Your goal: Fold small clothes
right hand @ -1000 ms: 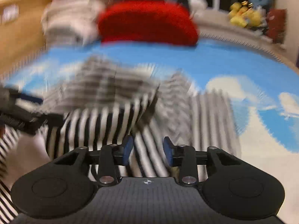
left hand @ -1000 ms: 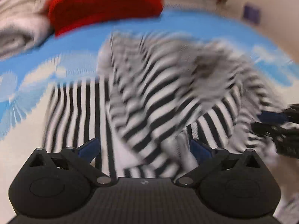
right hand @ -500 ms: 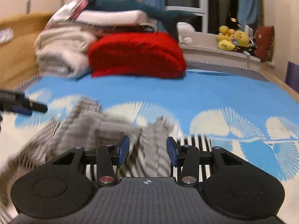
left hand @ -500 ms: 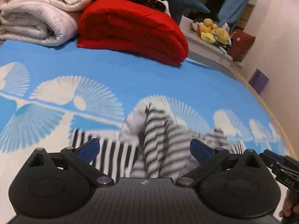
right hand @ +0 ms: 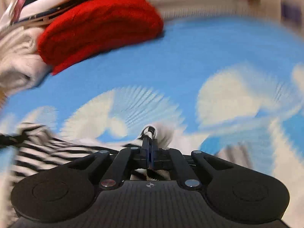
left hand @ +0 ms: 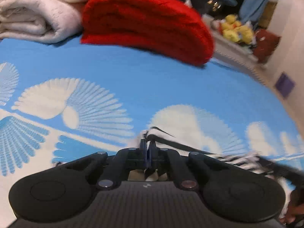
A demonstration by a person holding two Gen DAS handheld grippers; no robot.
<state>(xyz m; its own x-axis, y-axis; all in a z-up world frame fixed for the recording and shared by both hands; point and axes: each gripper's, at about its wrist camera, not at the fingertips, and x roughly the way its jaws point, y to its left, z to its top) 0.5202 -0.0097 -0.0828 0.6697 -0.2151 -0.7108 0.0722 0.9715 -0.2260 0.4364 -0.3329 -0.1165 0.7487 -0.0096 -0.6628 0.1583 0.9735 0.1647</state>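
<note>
A black-and-white striped garment [left hand: 233, 156] hangs stretched between my two grippers above the blue bedspread [left hand: 152, 83]. My left gripper [left hand: 148, 148] is shut on one edge of it; cloth pokes out past the fingertips. In the right wrist view my right gripper [right hand: 150, 142] is shut on another edge of the striped garment [right hand: 43, 146], which trails off to the left. Most of the cloth is hidden below the gripper bodies. The right wrist view is blurred.
A folded red knit blanket [left hand: 148, 22] and folded cream blankets [left hand: 36, 15] lie stacked at the far end of the bed. Yellow plush toys [left hand: 235, 30] sit on a ledge at the far right. The bedspread [right hand: 199, 57] has white fan shapes.
Both grippers, open before, have shut on the striped garment and lifted it off the bed. The garment no longer lies spread out in front of them.
</note>
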